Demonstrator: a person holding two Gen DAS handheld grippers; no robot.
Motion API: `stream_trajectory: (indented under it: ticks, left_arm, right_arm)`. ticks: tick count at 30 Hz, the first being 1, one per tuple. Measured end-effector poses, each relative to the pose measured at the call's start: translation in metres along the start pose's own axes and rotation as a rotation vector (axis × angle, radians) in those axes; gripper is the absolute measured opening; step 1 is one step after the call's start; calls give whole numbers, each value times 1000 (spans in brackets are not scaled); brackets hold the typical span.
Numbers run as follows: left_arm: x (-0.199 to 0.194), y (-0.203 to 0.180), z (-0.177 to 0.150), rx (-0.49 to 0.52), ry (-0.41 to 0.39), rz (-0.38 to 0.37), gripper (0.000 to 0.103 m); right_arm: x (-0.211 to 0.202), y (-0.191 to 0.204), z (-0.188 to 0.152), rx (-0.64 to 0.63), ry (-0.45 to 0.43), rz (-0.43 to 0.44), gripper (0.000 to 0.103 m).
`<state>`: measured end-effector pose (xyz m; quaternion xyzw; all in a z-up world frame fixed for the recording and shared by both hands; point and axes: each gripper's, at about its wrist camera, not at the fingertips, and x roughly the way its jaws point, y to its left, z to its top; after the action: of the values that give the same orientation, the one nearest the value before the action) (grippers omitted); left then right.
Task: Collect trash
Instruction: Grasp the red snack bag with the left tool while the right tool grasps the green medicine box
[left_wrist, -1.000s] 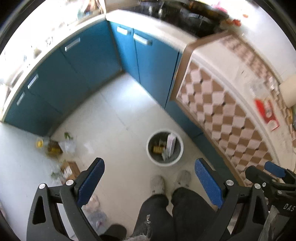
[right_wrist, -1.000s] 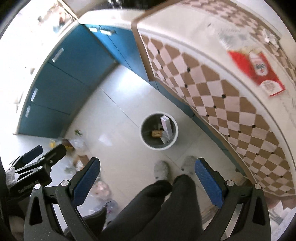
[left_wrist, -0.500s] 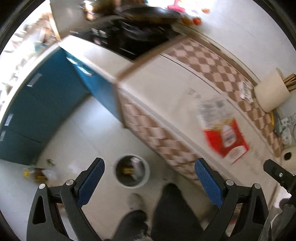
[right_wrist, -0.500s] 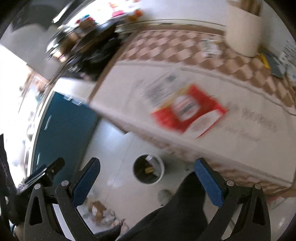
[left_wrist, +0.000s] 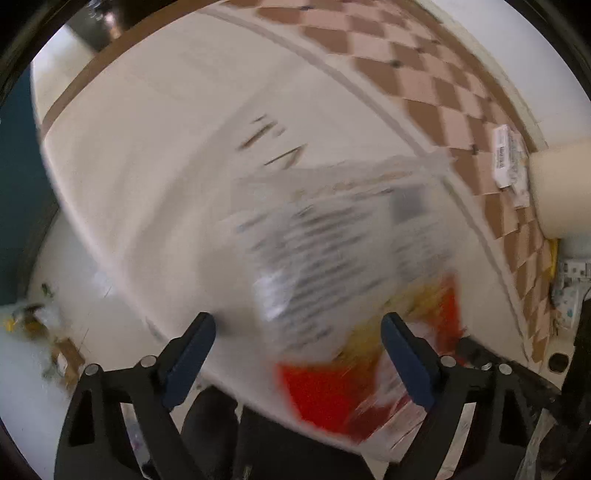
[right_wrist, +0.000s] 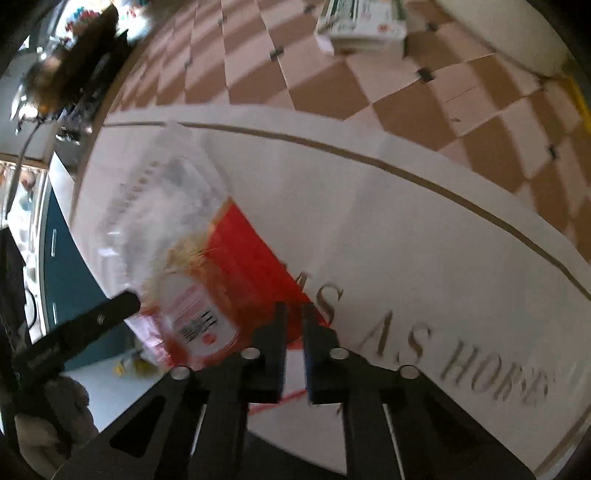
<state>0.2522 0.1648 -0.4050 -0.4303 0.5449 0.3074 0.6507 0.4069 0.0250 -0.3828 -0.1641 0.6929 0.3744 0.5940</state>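
The right tongs are pinched nearly closed on the near corner of a flat red and clear plastic food wrapper that lies on the white worktop with the brown and cream checked border. The two arms are very close together with only a thin gap, and the red edge of the wrapper sits right in that gap, so I think they are gripping it, though the picture is blurry there. From those tongs the wrapper spreads out toward 10 o'clock, with its clear printed half farthest away. The left tongs are spread wide and hold nothing. They hang above the same wrapper, which fills the space between them, with the red part toward 5 o'clock. A small white printed paper box sits on the checked part of the worktop at 12 o'clock from the right tongs, and a cream round holder stands at 2 o'clock from the left ones. Down on the pale tiled floor, at 9 o'clock from the left tongs, there is a little heap of scraps and a brown cardboard bit. No bin shows in either view. So I judge the job is only partly done: this wrapper is just being picked up and still has to go in the trash, and the floor mess is still waiting.
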Motion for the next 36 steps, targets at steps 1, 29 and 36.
stream_trajectory:
  ticks: [1, 29, 36]
  left_arm:
    - [1, -7, 2, 8, -7, 8, 89]
    - [-81, -93, 107, 136, -395, 264, 8]
    - [-73, -96, 124, 134, -398, 286, 8]
  right_arm:
    - [1, 2, 4, -26, 5, 6, 2]
    - [-53, -24, 156, 42, -273, -213, 87]
    - [-15, -29, 192, 87, -229, -253, 87]
